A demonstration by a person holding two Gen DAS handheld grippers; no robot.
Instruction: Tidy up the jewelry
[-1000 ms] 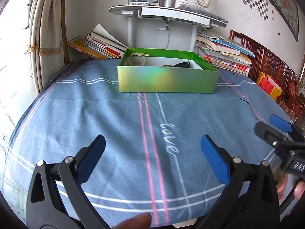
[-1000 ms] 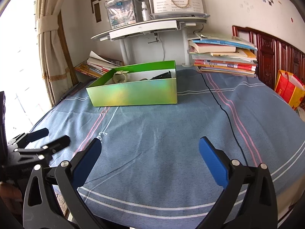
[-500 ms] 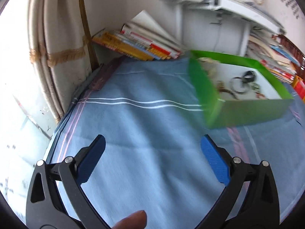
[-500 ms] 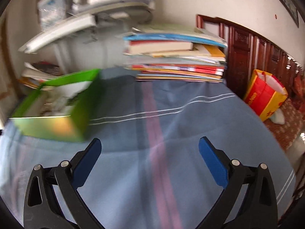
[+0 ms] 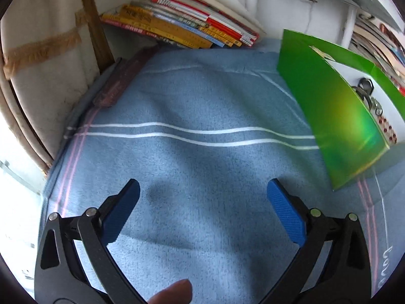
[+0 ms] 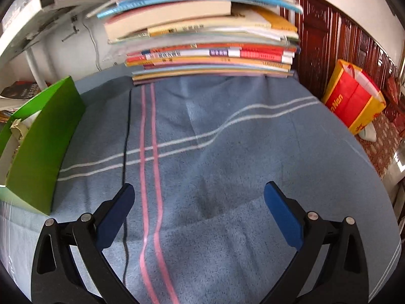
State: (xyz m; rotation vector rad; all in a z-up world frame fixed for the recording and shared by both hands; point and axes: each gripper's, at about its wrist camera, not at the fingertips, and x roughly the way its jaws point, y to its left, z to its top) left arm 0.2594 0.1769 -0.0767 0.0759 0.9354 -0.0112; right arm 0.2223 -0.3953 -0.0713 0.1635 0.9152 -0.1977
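Both claws have swung apart within a second: the left claw (image 5: 202, 207), which a moment ago faced the green box (image 5: 336, 116) head-on across the blue blanket (image 5: 202, 101), now hangs low over bare blanket to the box's left, with the box at the right edge of its view. The right claw (image 6: 198, 207) has turned the other way, to the blanket on the box's right, near the stack of books (image 6: 207, 43) at the far end of the bed, and the box (image 6: 43, 152) sits at the left edge of its view. Each claw is spread wide and holds nothing. The jewelry (image 5: 374, 109), rings and a beaded strand, lies inside the box on its white floor, seen from the left wrist; individual pieces are hard to tell apart. A black cable (image 6: 125, 152) runs along the blanket beside the left finger of the right claw. By the look of it, the claws are flanking the box from either side, perhaps to grip its end walls; no piece has yet been lifted.
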